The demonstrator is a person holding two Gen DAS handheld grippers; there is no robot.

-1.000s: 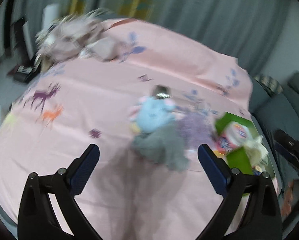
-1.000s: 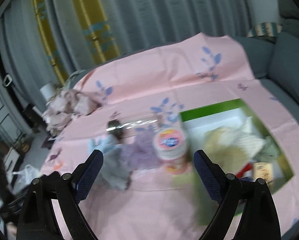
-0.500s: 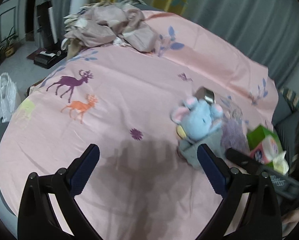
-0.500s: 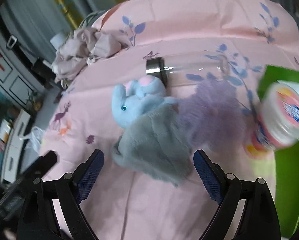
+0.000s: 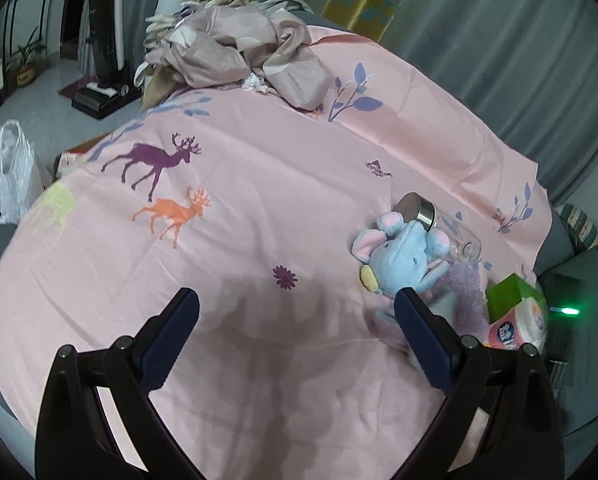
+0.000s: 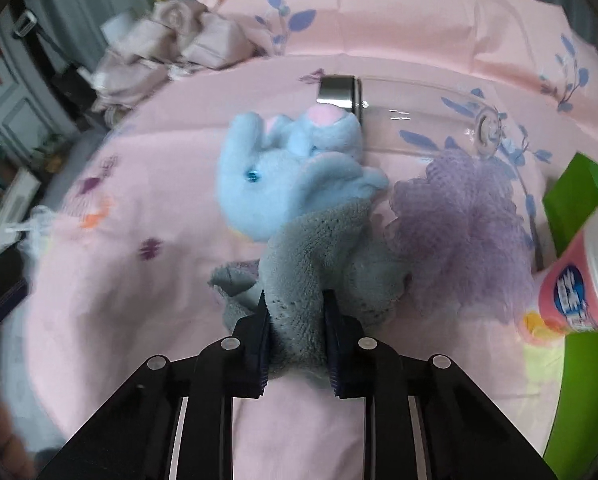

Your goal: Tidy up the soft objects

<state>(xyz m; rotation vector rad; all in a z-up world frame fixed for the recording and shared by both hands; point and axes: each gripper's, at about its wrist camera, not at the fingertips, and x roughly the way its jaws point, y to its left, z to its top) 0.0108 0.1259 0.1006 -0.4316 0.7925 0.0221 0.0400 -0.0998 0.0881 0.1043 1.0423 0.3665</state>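
Note:
My right gripper is shut on a grey fluffy cloth, pinching a fold of it on the pink sheet. A light-blue plush toy lies just beyond the cloth, touching it. A purple mesh puff lies to the right. In the left wrist view the plush and the puff lie at the right. My left gripper is open and empty over bare sheet, left of the plush.
A clear glass jar with a metal lid lies behind the plush. A green box and a pink-and-white tub stand at the right. Crumpled beige fabric lies at the far end of the bed.
My right gripper moved in toward the grey cloth and shut on it. My left gripper shifted slightly; the plush now sits further right in its view.

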